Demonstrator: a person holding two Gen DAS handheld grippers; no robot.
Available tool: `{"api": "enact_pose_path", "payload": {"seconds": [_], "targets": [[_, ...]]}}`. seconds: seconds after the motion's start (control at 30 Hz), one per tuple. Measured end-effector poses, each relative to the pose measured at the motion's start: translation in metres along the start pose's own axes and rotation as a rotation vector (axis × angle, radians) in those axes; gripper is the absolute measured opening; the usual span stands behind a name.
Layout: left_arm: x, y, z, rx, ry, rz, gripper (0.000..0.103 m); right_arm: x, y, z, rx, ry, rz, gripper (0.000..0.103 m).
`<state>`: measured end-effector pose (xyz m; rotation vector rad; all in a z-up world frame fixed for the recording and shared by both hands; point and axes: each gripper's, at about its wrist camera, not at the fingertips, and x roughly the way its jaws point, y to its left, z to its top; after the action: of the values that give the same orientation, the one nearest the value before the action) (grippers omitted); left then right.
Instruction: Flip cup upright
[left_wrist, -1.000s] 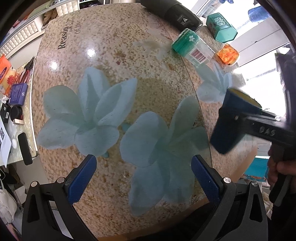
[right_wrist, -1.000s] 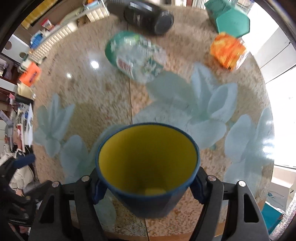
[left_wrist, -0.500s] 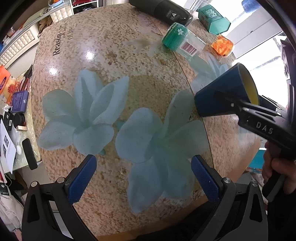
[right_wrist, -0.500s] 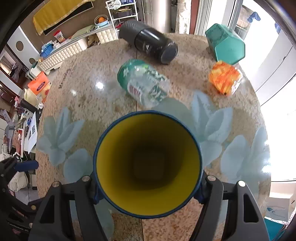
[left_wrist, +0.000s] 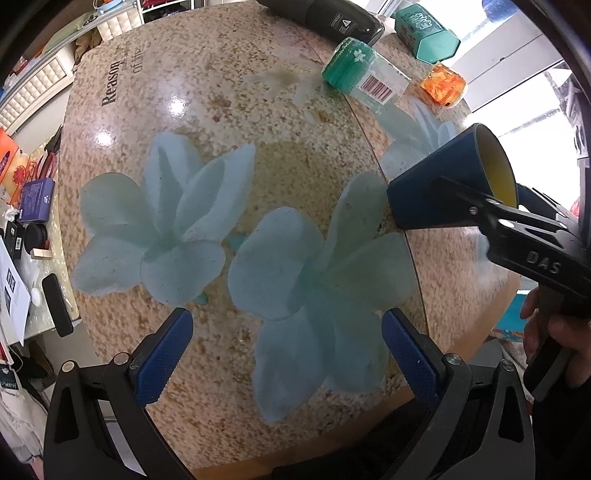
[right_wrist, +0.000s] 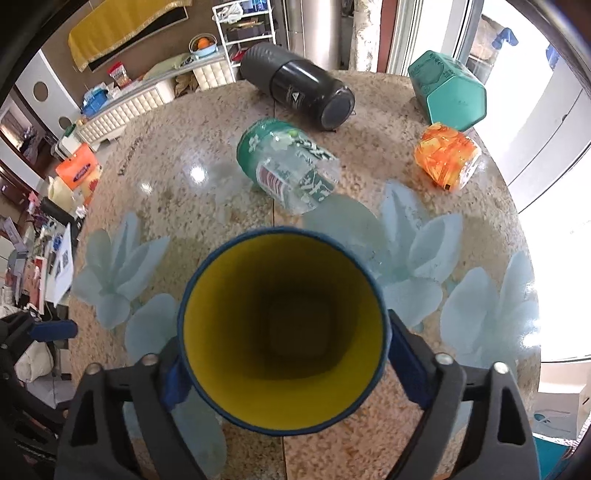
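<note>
A blue cup (left_wrist: 443, 184) with a yellow inside is held in my right gripper (left_wrist: 439, 192), which is shut on its sides. In the left wrist view the cup is tilted, mouth up and to the right, its base corner close to or touching the table (left_wrist: 258, 110). In the right wrist view I look straight into the cup's mouth (right_wrist: 284, 332) between my fingers (right_wrist: 406, 362). My left gripper (left_wrist: 288, 354) is open and empty above the near table edge, left of the cup.
A clear bottle with a green cap (right_wrist: 288, 166), a black cylinder (right_wrist: 299, 88), a teal hexagonal box (right_wrist: 450, 92) and an orange packet (right_wrist: 447, 155) lie at the far side of the table. Cluttered shelves stand to the left (left_wrist: 22, 192).
My right gripper has turned the cup from mouth-down towards mouth-up and lowered its base to the table. My left gripper has stayed in place.
</note>
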<state>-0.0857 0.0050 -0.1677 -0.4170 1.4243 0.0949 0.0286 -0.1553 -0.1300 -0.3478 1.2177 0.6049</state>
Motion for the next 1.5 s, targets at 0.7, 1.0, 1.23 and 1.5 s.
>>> {"api": "enact_pose_path", "payload": {"seconds": [0.7,1.0,1.23,1.5], "targets": [[-0.074,-0.047,0.024,0.031,-0.195,-0.029,0.103,-0.098,-0.053,0.007,0.110,-0.149,0.084,0.101],[-0.110,-0.110,0.026,0.079,-0.305,-0.028,0.103,-0.118,-0.102,-0.014,0.164,-0.161,0.049,0.102],[-0.113,-0.141,0.018,0.085,-0.351,0.001,0.103,-0.129,-0.101,-0.036,0.122,-0.166,0.037,0.102],[-0.113,-0.176,0.014,0.145,-0.381,0.026,0.103,-0.135,-0.107,-0.036,0.097,-0.212,0.049,0.102]]}}
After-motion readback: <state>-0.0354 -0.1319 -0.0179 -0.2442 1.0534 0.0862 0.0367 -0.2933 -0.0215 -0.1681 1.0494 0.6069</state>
